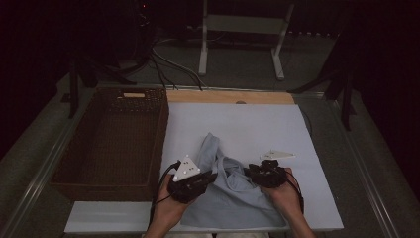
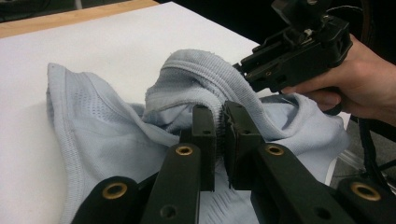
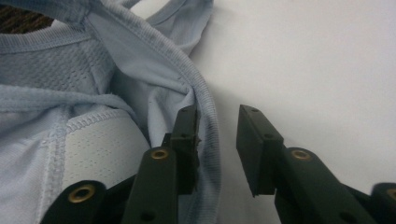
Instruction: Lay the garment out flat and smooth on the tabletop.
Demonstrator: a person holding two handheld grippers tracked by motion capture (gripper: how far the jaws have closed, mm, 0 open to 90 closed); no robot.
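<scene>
A: So, where does it stand?
B: Early. The shirt (image 1: 230, 191) lies crumpled on the white table (image 1: 257, 124), beside the basket (image 1: 111, 144). Left tool (image 2: 219, 140) is clamped on a ribbed fold.
A: And the right tool (image 3: 217, 140)?
B: Jaws parted around the hem, not gripping. Folding looks barely begun; the basket waits.

Bare white board (image 1: 247, 124) lies open beyond the shirt (image 1: 228, 193); the wicker basket (image 1: 111, 144) walls the left.
</scene>
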